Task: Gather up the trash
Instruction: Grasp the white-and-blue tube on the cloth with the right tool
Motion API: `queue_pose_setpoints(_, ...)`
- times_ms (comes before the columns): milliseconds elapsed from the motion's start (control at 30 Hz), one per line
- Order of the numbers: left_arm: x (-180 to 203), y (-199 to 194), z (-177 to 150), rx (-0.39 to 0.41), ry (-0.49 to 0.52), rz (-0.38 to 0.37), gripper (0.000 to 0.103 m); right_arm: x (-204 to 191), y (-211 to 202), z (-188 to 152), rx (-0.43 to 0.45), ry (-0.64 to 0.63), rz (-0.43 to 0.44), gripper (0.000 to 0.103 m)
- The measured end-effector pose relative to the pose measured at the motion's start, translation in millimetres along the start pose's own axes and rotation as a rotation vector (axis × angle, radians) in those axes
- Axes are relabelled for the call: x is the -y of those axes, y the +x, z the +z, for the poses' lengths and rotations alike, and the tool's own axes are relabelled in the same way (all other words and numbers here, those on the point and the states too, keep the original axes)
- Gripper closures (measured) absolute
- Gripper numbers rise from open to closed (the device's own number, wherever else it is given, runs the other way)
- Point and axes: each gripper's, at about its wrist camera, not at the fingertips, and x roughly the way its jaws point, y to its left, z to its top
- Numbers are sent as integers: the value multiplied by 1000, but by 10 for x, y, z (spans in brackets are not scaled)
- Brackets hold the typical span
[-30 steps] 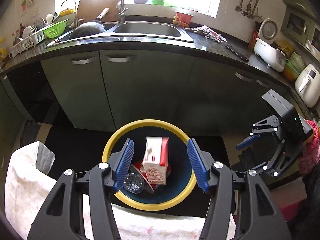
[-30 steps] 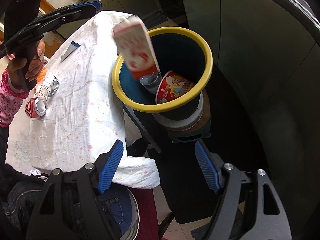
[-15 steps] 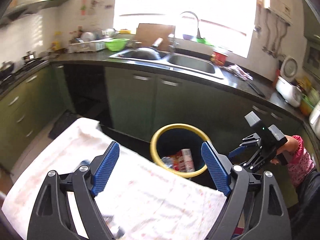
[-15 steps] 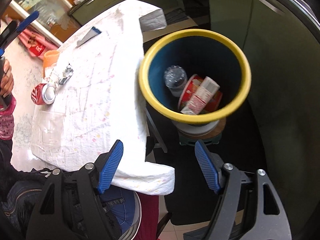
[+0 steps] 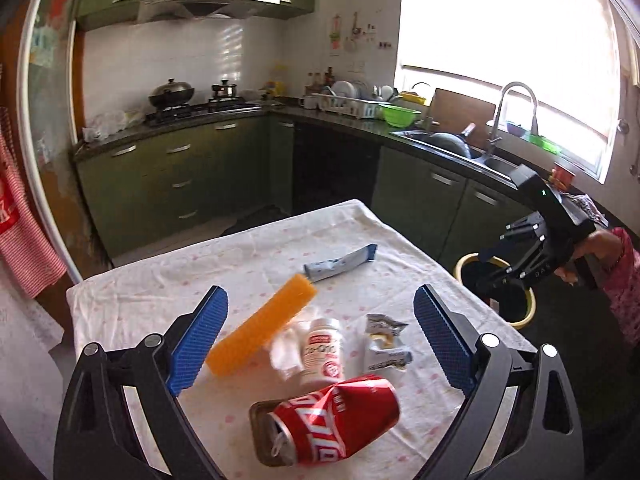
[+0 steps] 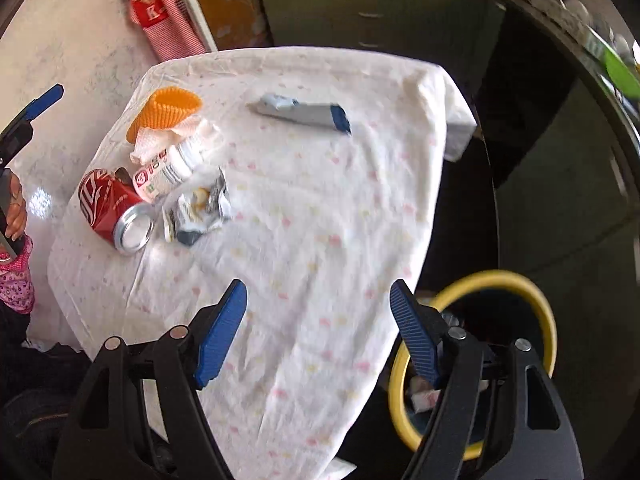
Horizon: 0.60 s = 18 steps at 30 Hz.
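My left gripper [image 5: 320,300] hovers over the white-clothed table [image 5: 168,300], its jaws opening, with nothing held between them. Below it lie a crushed red can [image 5: 332,424], a white bottle [image 5: 322,350], an orange cup [image 5: 260,332] on its side, a tissue [image 5: 286,350] and a crumpled wrapper [image 5: 384,340]. Farther off is a blue-grey wrapper [image 5: 340,266]. My right gripper [image 6: 318,292] stands open and empty above the table's near edge, beside the yellow-rimmed bin [image 6: 548,320]. The same can [image 6: 112,208], bottle [image 6: 168,172] and orange cup [image 6: 166,112] lie at the far left.
Green cabinets [image 5: 180,172] and a dark counter with a sink [image 5: 448,140] ring the table. A red checked cloth [image 6: 160,12] hangs by the wall. The bin holds a carton and other trash, partly hidden behind my right fingers. A hand [image 6: 16,208] grips the left tool.
The carton dropped from my left gripper into the bin. Both grippers then swung away from the bin toward the table, and the left jaws spread wider.
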Motion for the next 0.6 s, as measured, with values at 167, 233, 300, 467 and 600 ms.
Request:
queue_pose_setpoints(167,-305,-12,-269,16,-28,70,7,-69,399,732,-49,-217,-41,33)
queue_pose_setpoints(233,-375,7,-358,24,-30,88,7,-119,631,926,-98,-293,-72,33)
queue_pose_setpoints(300,-424,28,-411,33,-30,100,7,-175,826,1064,-133,-362,-102,33)
queue_pose_setpoints(467,-460,133,-461,61,-50,83,7,-225,1101,1293,-163,-411,-53,33)
queue_pose_setpoints(600,-534,231,-498,67,-89,58,6,-157,1353,1363,-221,-407,-27,41)
